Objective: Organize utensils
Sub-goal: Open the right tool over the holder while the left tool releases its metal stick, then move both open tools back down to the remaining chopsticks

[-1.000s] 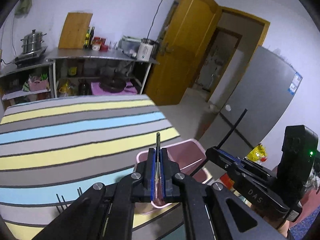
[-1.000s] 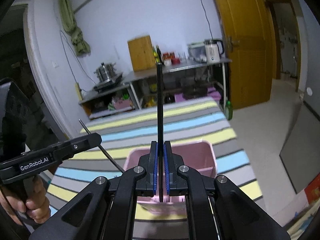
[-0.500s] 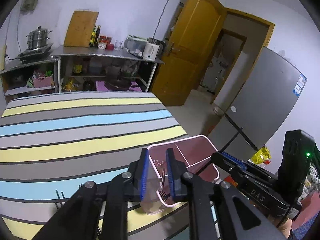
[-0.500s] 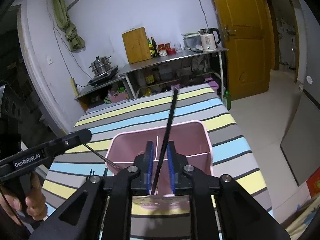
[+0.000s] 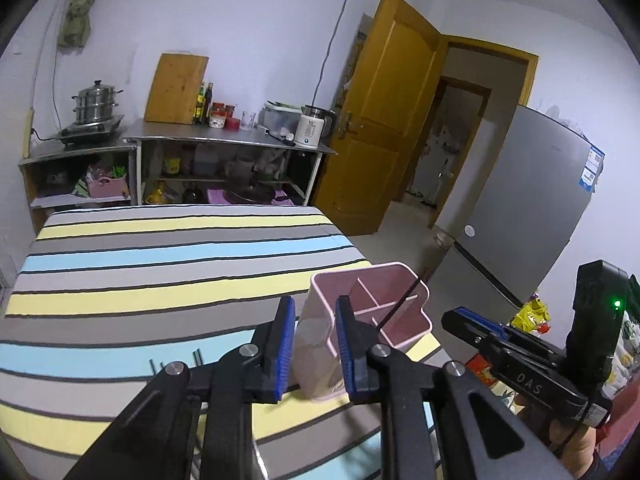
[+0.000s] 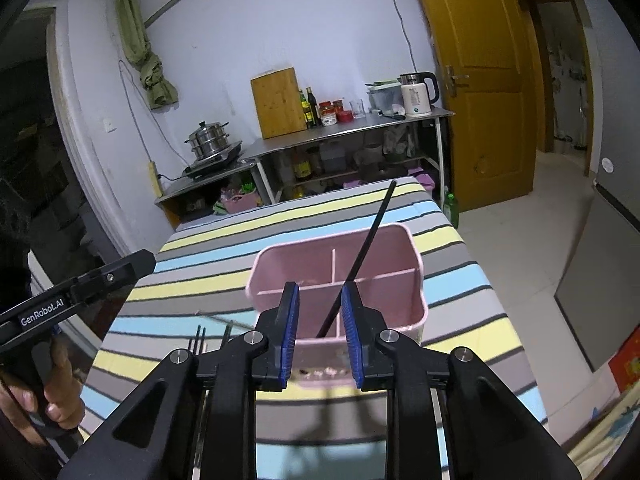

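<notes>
Pink plastic, the caddy stands on the striped cloth near the table's right edge, split into compartments by thin walls. Your right gripper clamped a black chopstick upright a second ago; its jaws have just been opening, and now they stand apart with the stick passing between them, touching neither pad. The chopstick leans in the caddy, its lower end down in a near compartment and its top tilted away over the far rim. Your left gripper pinched a thin metal utensil a second ago; its jaws have opened too and now hold nothing, the caddy's near corner showing through the gap. That utensil is gone from the jaws, and you cannot tell from here which compartment it sits in. More dark utensils lie on the cloth left of the caddy. Both views show the caddy further off than half a second ago.
</notes>
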### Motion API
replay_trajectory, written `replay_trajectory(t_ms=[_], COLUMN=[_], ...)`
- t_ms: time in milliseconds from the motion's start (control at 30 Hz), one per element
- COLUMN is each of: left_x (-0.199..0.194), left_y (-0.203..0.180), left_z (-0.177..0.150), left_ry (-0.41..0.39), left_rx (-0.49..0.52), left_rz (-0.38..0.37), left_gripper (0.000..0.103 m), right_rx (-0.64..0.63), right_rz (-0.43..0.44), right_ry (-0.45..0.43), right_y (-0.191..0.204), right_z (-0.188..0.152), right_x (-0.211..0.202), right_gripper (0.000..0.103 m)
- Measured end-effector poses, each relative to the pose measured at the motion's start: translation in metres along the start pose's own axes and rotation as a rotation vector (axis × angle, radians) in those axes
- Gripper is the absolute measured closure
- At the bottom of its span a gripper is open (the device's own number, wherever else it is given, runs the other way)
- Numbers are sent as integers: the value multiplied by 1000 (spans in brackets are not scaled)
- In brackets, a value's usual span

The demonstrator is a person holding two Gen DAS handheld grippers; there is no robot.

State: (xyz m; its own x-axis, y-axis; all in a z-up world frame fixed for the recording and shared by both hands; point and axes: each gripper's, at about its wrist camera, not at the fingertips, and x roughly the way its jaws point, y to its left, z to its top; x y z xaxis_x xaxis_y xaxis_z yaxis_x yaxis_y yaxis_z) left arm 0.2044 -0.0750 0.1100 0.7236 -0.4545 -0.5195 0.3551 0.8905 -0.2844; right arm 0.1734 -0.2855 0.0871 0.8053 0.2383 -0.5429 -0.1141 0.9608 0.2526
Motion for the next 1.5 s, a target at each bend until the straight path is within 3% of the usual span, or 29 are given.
replay_trajectory(t_ms=[333, 600, 867, 1500], left_x=[-44, -52, -43, 23], left_y=[17, 30, 49, 134], left_z=[-56, -88, -111, -158], left_ry=[-16, 14, 67, 241], left_rx=[7, -7, -33, -266], left_rz=[80, 140, 176, 236], left_gripper=[83, 83, 83, 83], right_rx=[-50, -55, -60, -100], right_rz=[18, 57, 75, 118], right_ry=[-4, 29, 90, 284], right_y=[30, 41, 49, 77], right_z=[-35, -61, -84, -124], right_x=[-22, -20, -5, 69], right_gripper=[80, 80, 80, 80])
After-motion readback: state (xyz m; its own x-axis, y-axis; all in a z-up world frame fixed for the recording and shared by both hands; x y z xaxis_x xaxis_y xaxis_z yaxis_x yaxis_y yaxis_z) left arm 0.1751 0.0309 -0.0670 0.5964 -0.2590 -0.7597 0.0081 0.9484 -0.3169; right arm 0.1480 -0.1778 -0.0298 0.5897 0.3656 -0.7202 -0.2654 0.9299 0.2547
